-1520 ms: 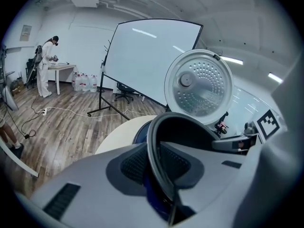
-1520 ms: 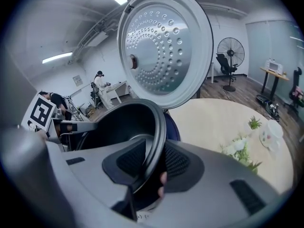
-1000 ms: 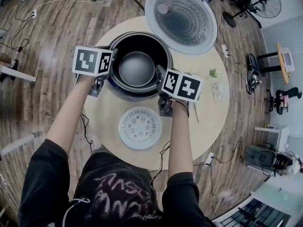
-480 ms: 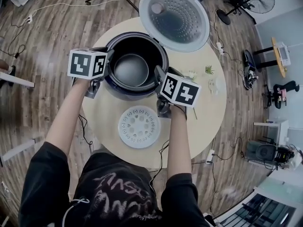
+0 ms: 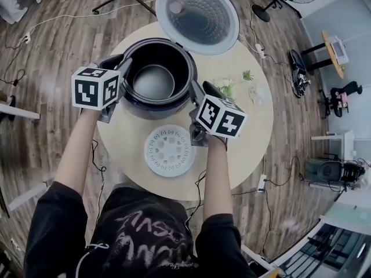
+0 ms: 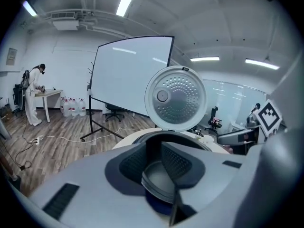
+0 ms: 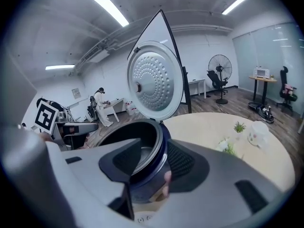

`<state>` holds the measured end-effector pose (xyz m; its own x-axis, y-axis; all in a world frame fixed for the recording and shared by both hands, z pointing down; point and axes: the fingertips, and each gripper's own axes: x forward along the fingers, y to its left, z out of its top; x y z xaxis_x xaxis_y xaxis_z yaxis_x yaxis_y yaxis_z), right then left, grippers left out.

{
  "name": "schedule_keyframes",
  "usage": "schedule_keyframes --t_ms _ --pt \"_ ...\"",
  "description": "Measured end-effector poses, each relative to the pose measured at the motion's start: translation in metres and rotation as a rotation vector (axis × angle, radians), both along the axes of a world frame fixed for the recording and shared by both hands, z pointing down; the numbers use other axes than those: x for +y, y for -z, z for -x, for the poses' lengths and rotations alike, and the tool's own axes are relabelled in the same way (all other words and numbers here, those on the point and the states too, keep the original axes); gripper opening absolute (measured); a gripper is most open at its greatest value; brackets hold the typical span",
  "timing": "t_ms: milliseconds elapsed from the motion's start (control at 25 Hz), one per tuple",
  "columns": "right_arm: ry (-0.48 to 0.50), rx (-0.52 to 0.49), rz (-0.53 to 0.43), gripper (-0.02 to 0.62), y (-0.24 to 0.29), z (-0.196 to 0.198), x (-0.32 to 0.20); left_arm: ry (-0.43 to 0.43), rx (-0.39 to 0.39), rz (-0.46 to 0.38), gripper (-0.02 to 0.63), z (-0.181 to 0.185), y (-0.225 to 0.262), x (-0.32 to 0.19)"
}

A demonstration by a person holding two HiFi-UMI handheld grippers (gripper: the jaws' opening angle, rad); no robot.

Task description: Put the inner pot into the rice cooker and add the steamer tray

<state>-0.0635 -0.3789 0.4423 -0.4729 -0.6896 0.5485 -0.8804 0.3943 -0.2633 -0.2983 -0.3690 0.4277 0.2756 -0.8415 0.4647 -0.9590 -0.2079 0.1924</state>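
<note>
Left gripper (image 5: 125, 67) and right gripper (image 5: 196, 91) rose, jaws apart, right's just narrowed; steamer tray (image 5: 168, 150) head-view only.

Round pale bench (image 5: 249, 138) standing on a wooden floor (image 5: 58, 33). On it: open rice cooker (image 5: 152, 108) at the far side; white perforated steamer tray (image 5: 168, 150) flat near the front; small plant (image 5: 247, 75) and pale cup (image 5: 258, 92) at right.
</note>
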Motion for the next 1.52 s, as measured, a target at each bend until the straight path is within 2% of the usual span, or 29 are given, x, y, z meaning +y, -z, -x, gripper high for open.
schedule_keyframes --t_ms 160,440,600,760,920,1080,1200,1520 --pt "-0.052 -0.019 -0.064 0.15 0.016 -0.024 0.014 -0.042 0.002 -0.071 0.107 -0.022 0.02 0.008" --pt "-0.135 -0.063 -0.159 0.098 0.044 -0.061 0.055 -0.114 0.017 -0.146 0.075 -0.061 0.041 0.037" --pt "-0.217 -0.081 -0.203 0.006 0.057 -0.102 0.091 -0.156 0.029 -0.186 0.036 -0.097 0.053 0.063" --pt "-0.242 -0.131 -0.226 0.006 0.065 -0.142 0.135 -0.19 0.051 -0.218 0.011 -0.137 0.061 0.098" --pt "-0.245 -0.124 -0.279 0.005 0.065 -0.16 0.178 -0.26 0.038 -0.279 0.011 -0.159 0.062 0.138" --pt "-0.259 -0.161 -0.311 0.005 0.068 -0.182 0.218 -0.283 0.043 -0.338 0.011 -0.178 0.074 0.173" --pt "-0.26 -0.146 -0.34 0.005 0.071 -0.194 0.245 -0.275 0.029 -0.379 0.011 -0.18 0.08 0.197" --pt "-0.309 -0.143 -0.437 0.005 0.085 -0.218 0.293 -0.211 0.026 -0.466 0.011 -0.153 0.096 0.245"
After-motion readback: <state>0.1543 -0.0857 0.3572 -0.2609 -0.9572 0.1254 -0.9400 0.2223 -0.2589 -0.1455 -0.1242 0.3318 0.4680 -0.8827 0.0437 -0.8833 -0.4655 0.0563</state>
